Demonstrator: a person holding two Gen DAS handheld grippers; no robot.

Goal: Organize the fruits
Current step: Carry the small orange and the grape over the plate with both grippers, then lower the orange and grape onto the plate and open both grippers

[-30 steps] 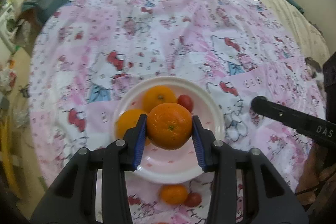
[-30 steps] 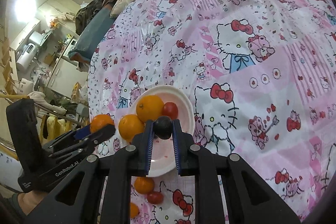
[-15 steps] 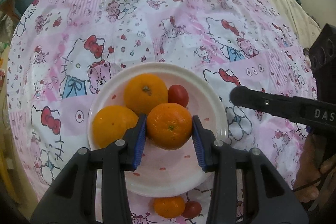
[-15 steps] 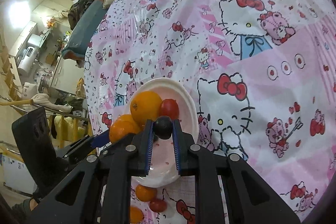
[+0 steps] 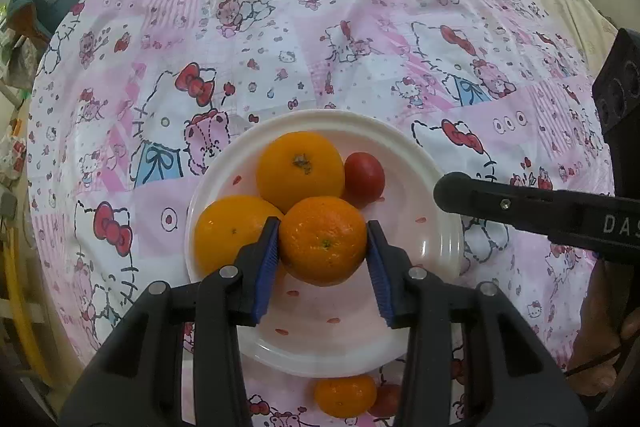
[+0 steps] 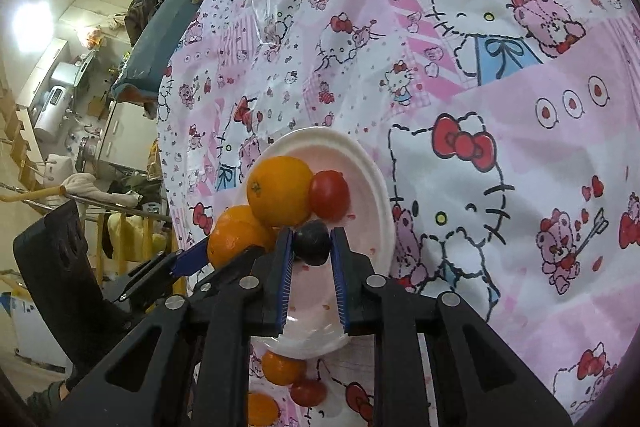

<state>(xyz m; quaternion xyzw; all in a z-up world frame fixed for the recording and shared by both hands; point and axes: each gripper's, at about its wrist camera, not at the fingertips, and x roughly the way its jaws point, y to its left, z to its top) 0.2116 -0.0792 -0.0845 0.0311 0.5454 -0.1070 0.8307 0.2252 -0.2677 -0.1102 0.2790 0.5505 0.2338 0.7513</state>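
Two claws are both loaded over the round white plastic plate (image 5: 436, 251) on the surface with its pink-and-white cartoon-cat printed cloth (image 5: 320, 39). My left claw (image 5: 323, 247) is clamped on a round orange mandarin (image 5: 323, 241), blue pads pressed to either side of it, holding it above the plate's middle. My right claw (image 6: 311, 251) is pinched on a small dark round plum-like fruit (image 6: 312, 242), held low over the plate's near half; I cannot tell whether it touches the plate.

On the plate sit two more mandarins, one at the far side (image 5: 300, 171) and one at the left (image 5: 228, 231), touching each other, with a small red tomato (image 5: 364, 175) just beside the far one. Off the plate, near its closest rim, lie another small mandarin (image 5: 345, 395) and a second red tomato (image 6: 308, 391), touching. In the right wrist view a further orange fruit (image 6: 262, 409) shows near the bottom edge, partly hidden by the claw.
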